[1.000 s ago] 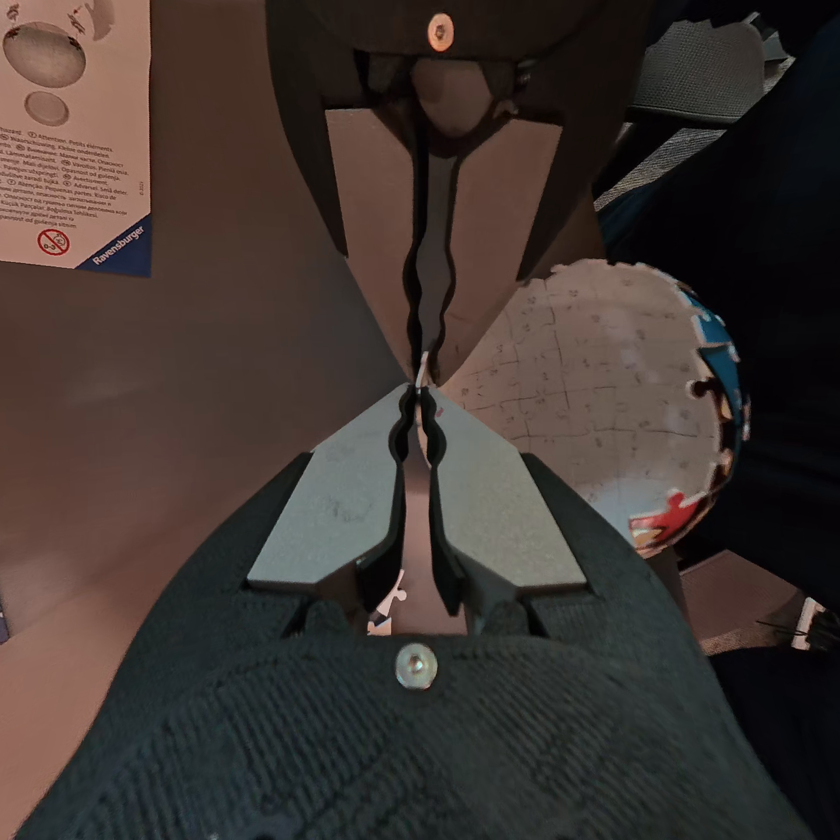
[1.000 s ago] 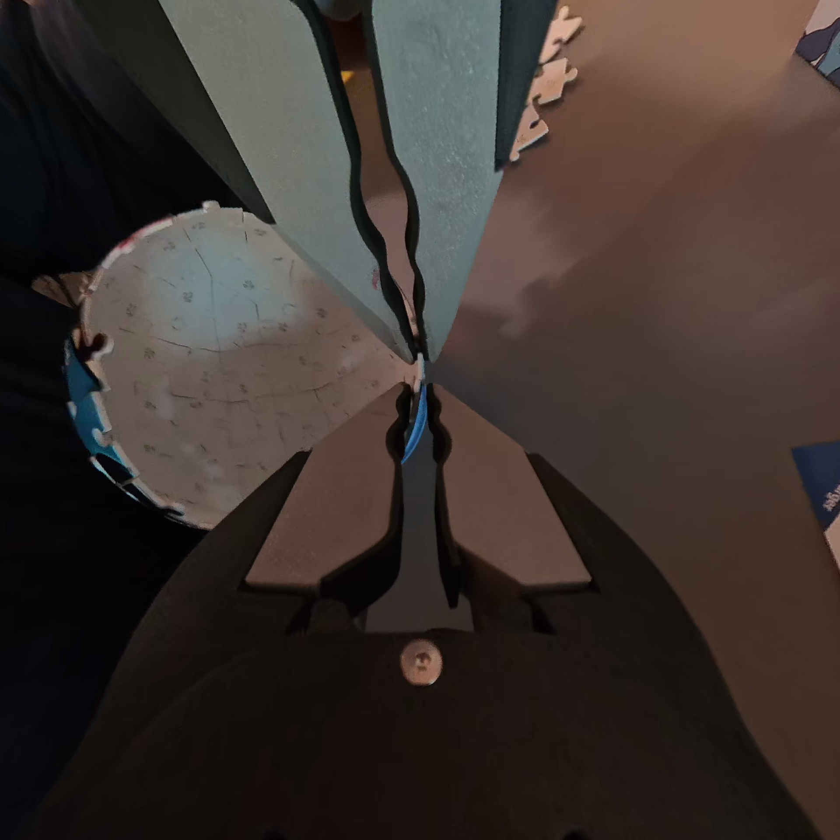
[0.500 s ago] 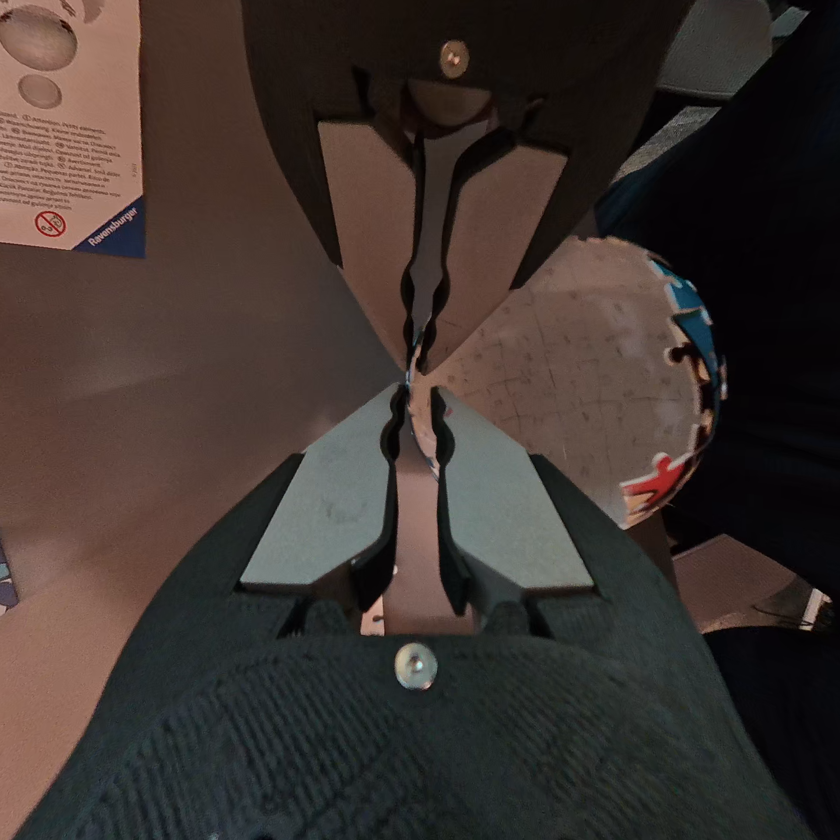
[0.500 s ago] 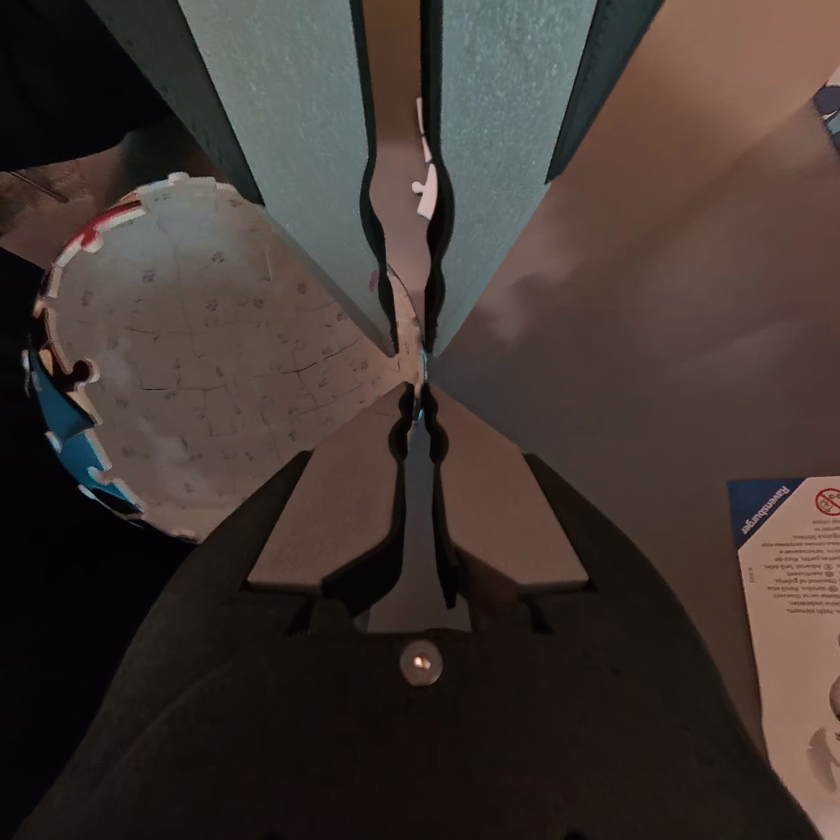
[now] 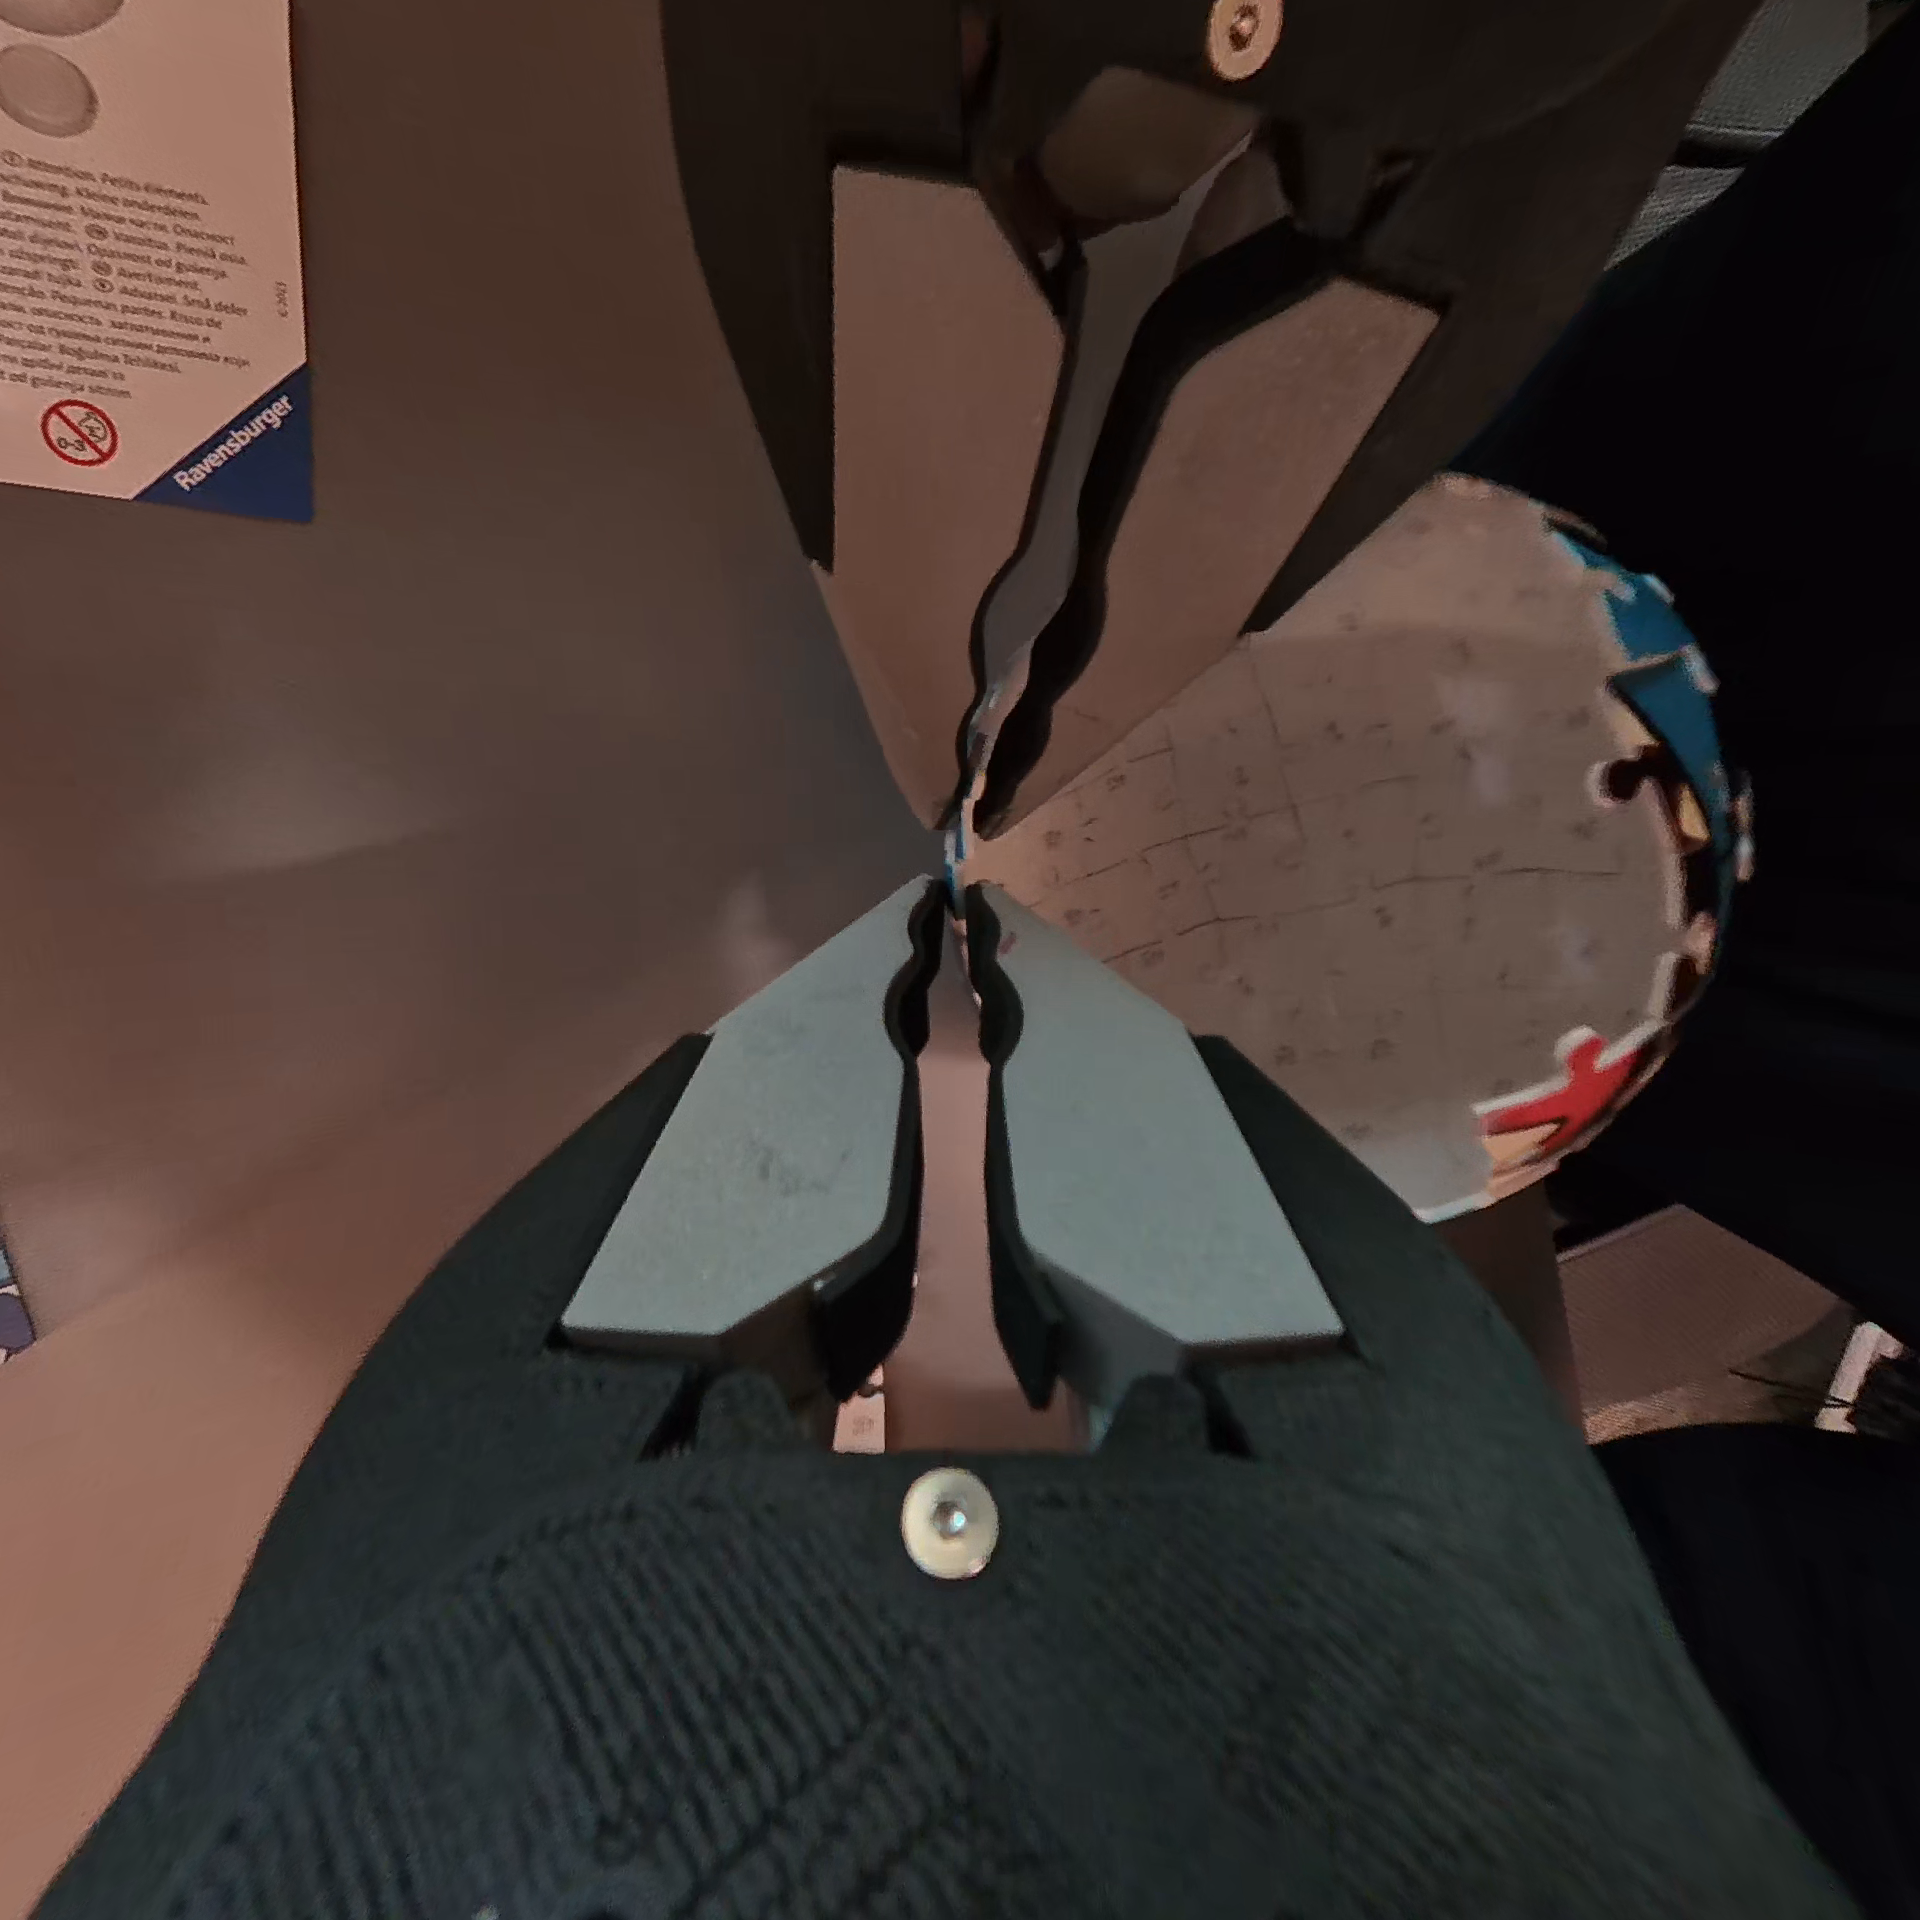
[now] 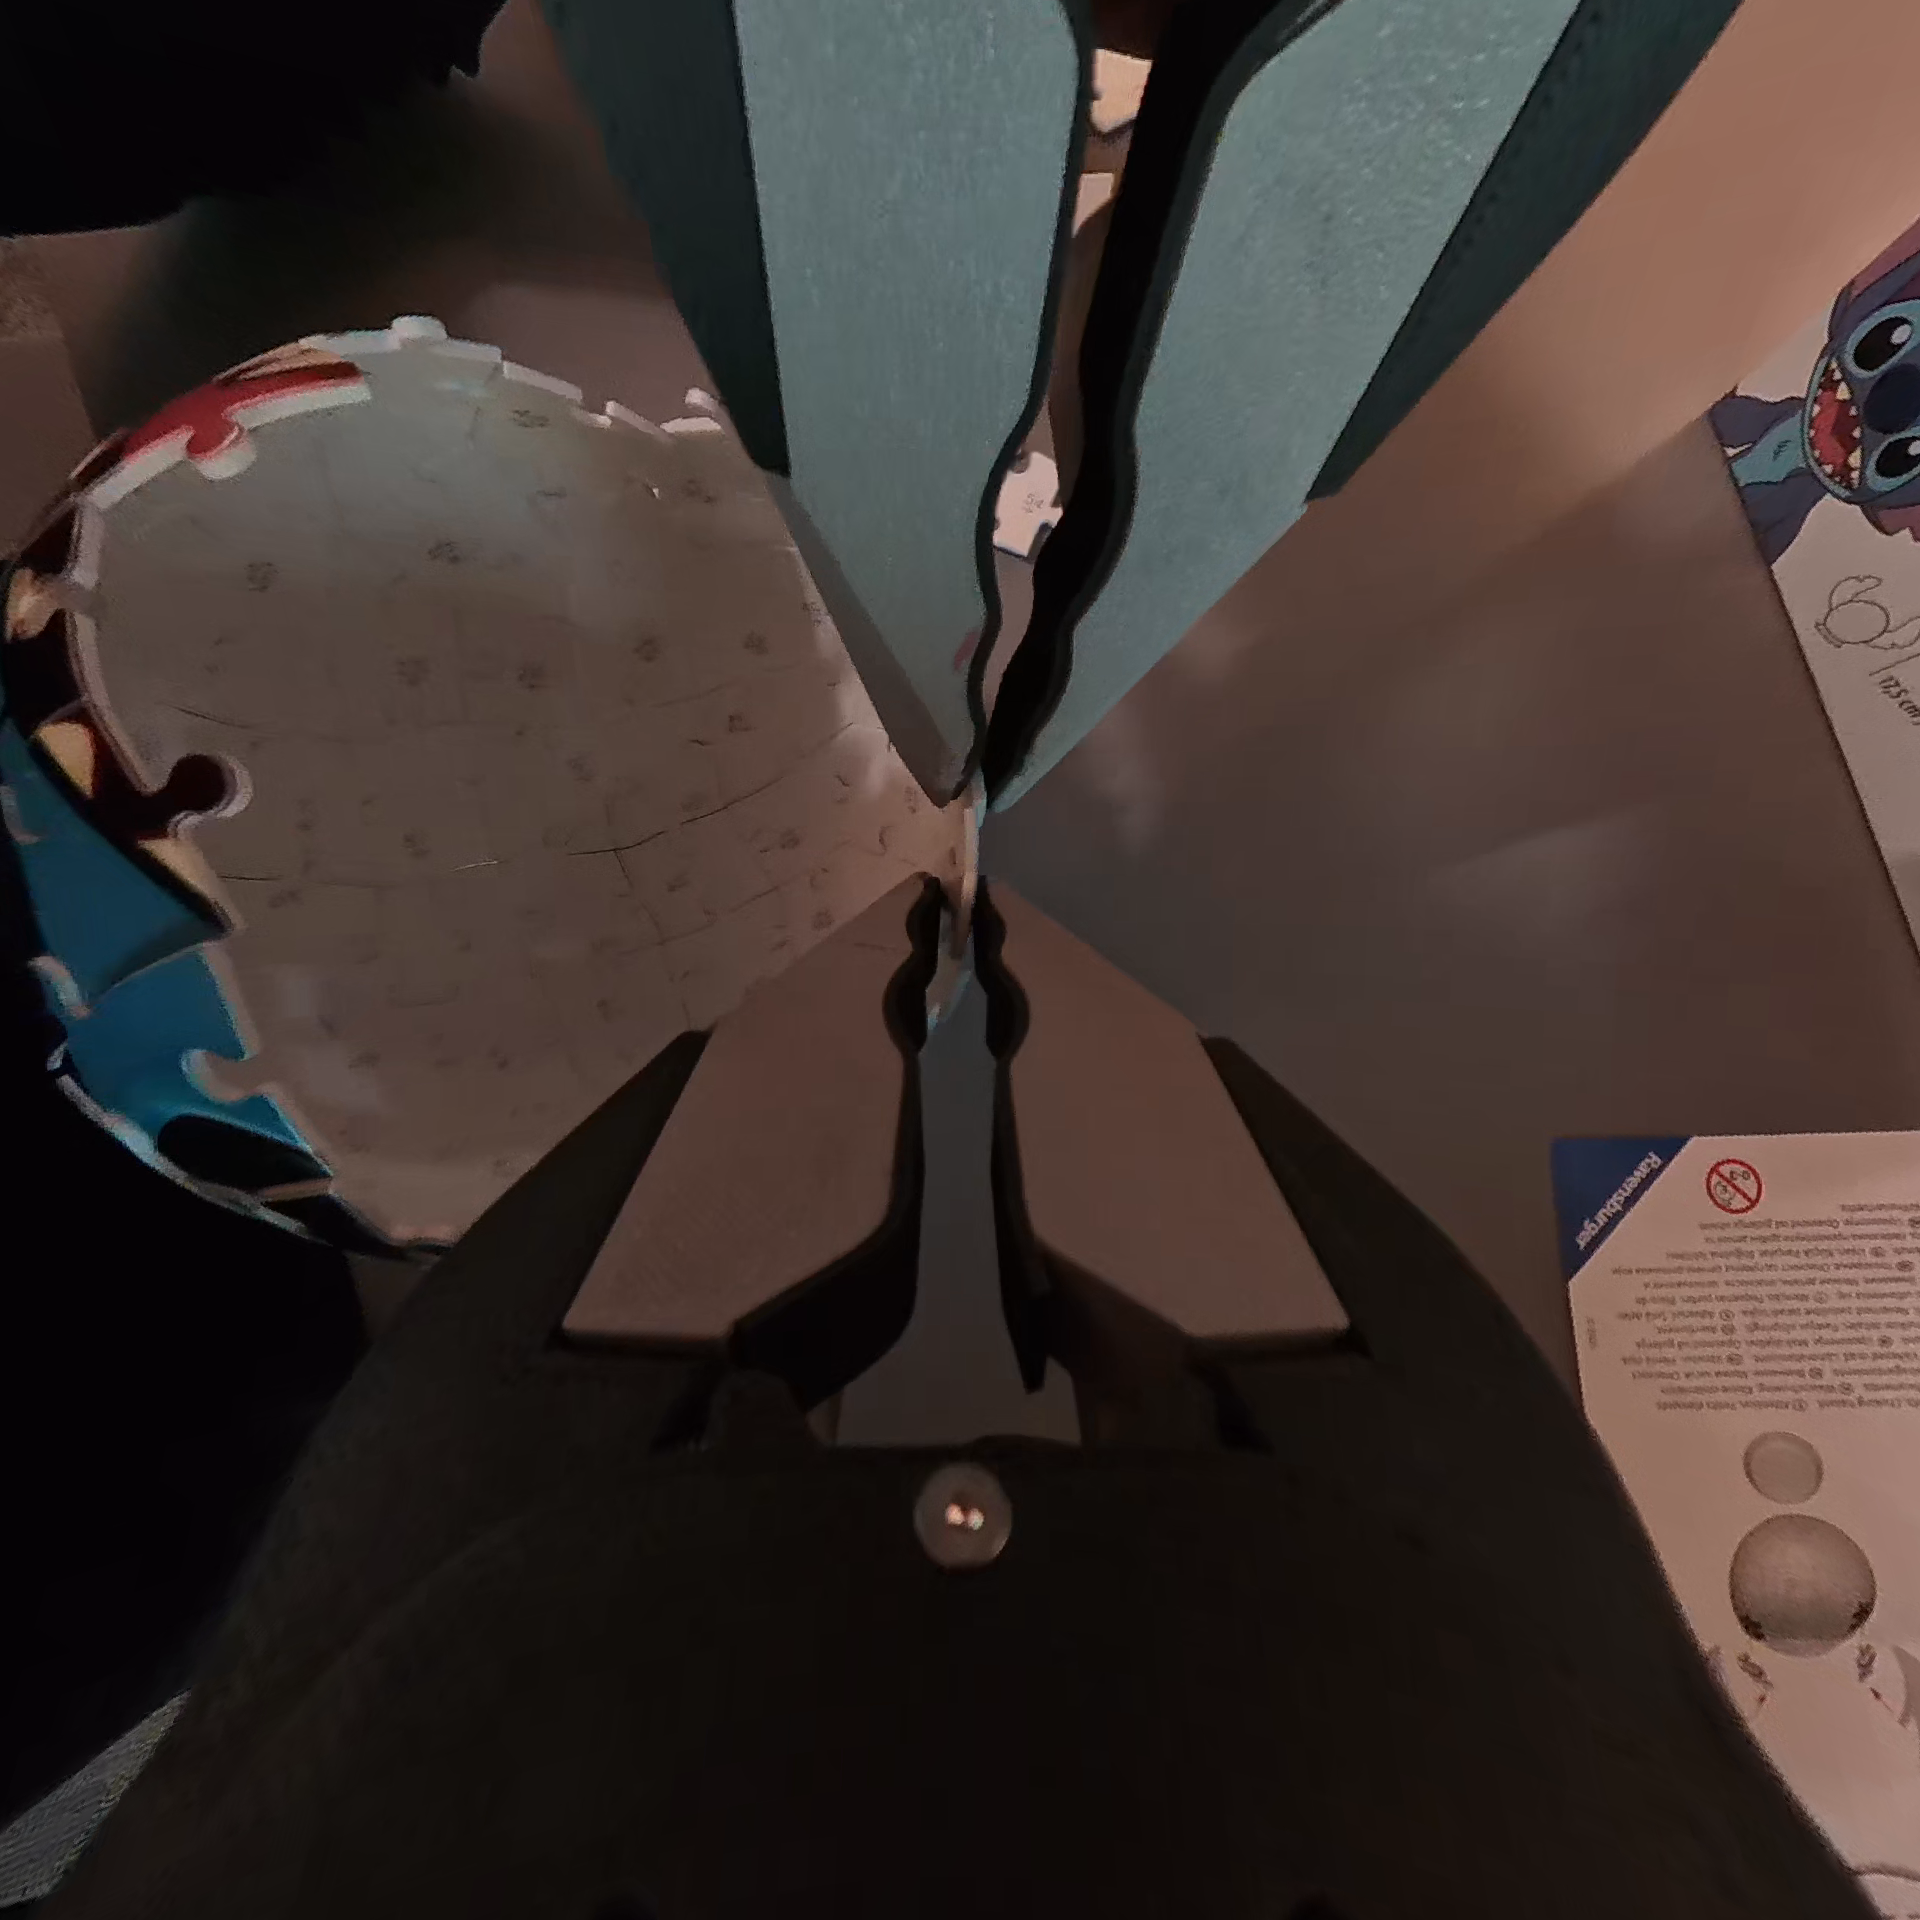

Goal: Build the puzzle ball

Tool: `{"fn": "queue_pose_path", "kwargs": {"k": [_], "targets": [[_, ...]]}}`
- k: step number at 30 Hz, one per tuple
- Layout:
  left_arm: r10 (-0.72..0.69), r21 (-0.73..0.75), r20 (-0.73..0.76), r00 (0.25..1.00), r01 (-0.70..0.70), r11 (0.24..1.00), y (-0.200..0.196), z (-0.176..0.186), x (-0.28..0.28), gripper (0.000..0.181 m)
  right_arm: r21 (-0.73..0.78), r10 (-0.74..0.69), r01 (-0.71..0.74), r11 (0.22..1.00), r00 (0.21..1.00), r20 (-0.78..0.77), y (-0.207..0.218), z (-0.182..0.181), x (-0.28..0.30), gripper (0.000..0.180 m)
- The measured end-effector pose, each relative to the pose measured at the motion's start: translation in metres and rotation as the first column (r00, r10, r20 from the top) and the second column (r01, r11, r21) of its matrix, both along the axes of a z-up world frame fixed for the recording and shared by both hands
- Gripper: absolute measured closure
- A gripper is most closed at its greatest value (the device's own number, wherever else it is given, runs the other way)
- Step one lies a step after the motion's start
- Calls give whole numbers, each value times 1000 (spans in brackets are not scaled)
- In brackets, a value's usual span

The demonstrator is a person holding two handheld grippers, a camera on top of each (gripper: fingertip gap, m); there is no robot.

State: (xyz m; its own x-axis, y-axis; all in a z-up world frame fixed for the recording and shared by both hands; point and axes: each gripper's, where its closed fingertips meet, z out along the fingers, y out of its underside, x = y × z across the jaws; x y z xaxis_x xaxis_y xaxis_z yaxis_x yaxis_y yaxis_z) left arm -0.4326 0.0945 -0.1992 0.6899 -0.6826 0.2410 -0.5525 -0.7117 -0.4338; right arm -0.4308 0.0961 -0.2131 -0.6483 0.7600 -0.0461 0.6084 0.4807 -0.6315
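Tilted since before, right claw (image 5: 971, 821) and left claw (image 5: 954, 899) pinch half-built puzzle ball's (image 5: 1351, 862) rim (hollow, white inside).

The puzzle ball (image 5: 1351, 852) is white inside, its outer pieces blue, red and black. The instruction leaflet (image 6: 1745, 1455) is white with a dark-blue corner.

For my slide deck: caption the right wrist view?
Both grippers pinch the half-built puzzle ball's rim tip to tip.
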Motion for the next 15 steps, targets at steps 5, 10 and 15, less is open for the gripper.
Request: {"fn": "queue_pose_path", "kwargs": {"k": [5,10,15], "targets": [[-9,-23,15,1000,9,1000,-2,-4,1,177,34,20,-20,999,1000,-20,-1,-3,-1,175],[-10,-20,49,999,11,1000,-1,-3,4,173,-24,15,-15,1000,1000,8,-2,-3,0,176],[-1,-19,73,997,3,1000,5,-5,7,178,-93,26,-21,995,999,48,-3,-7,2,176]]}}
